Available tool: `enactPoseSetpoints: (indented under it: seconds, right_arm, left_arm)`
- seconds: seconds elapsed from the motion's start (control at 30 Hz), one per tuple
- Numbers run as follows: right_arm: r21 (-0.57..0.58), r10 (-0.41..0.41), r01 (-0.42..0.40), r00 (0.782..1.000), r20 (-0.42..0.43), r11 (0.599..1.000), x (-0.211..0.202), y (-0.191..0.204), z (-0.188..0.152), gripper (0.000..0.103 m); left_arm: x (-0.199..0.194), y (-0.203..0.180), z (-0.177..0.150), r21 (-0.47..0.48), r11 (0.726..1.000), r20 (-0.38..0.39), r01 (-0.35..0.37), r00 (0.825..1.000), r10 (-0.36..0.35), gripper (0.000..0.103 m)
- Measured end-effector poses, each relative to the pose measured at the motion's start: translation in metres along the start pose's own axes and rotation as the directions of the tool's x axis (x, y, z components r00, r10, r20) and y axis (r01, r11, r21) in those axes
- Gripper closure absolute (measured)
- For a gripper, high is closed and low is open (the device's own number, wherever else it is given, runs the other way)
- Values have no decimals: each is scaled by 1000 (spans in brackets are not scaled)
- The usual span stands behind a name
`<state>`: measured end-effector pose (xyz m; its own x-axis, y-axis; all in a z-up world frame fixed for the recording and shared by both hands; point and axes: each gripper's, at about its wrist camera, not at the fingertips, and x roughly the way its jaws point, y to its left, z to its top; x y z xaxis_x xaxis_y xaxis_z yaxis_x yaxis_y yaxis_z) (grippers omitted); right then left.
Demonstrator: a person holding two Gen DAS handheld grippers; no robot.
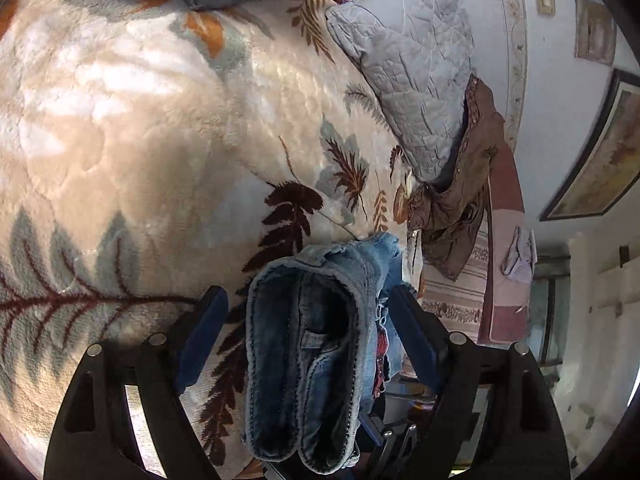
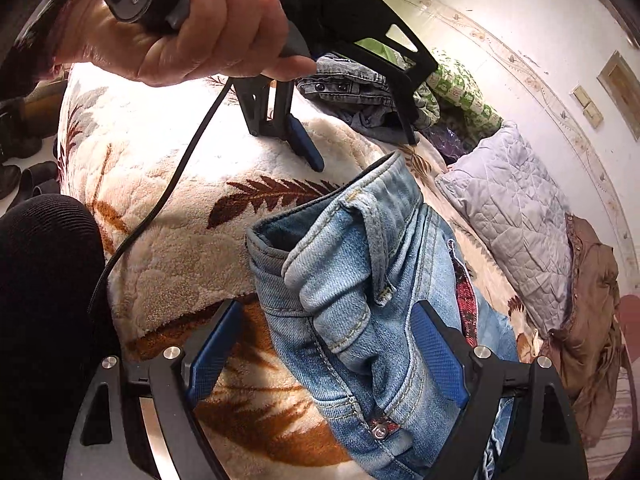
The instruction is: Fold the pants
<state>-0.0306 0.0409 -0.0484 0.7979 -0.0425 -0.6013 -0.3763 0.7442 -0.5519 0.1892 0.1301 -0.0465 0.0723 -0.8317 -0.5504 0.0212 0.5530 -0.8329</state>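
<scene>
A: Start on the left. What carries everything?

B: A bed under a cream fleece blanket (image 1: pixel 132 128) printed with rust and grey leaves. Its left and middle stretch lie bare and sunlit, the widest open room. The near edge drops away at the left of the right wrist view, with dark shoes (image 2: pixel 24 176) on the floor below.

A: And the jeans?

B: The folded blue jeans (image 1: pixel 308 344) sit near the bed's near right part, bunched upright between the fingers of both tools. The left gripper (image 1: pixel 308 312) stands wide; its left pad is clear of the denim, the right pad is just beside it. I cannot tell whether that one touches.

A: The right one?

B: The right gripper (image 2: pixel 332 344) is wide too, left pad apart from the cloth, right pad against the waistband side. No squeeze shows.

A: What does only one view give?

B: Only the right wrist view shows the person's left hand (image 2: pixel 200 28) on the other tool's handle, its cable (image 2: pixel 160 200) trailing over the blanket, and a black-clad leg (image 2: pixel 44 264). Only the left shows the inside of the fold.

A: Anything in the way?

B: A heap of dark clothes (image 2: pixel 352 92) at the far edge, a grey quilted pillow (image 1: pixel 416 64) at the right, then a brown garment (image 1: pixel 468 184) toward the right edge.
</scene>
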Motion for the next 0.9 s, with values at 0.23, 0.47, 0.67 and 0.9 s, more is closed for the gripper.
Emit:
enactPoseSetpoints:
  seconds: [0.23, 0.47, 0.67, 0.9]
  right_arm:
    - [18, -22, 22, 1000, -19, 1000, 1, 3, 3, 16]
    - [-22, -96, 96, 995, 11, 995, 4, 16, 13, 18]
    - [30, -20, 19, 1000, 12, 999, 11, 4, 19, 59]
    - [170, 26, -42, 995, 92, 984, -20, -42, 18, 76]
  left_arm:
    - [42, -30, 18, 239, 961, -173, -141, 967, 185, 20]
    - [37, -28, 26, 295, 945, -196, -145, 958, 208, 20]
    - [42, -41, 9, 348, 935, -159, -75, 978, 137, 72]
    - [18, -67, -7, 289, 957, -71, 12, 997, 9, 79]
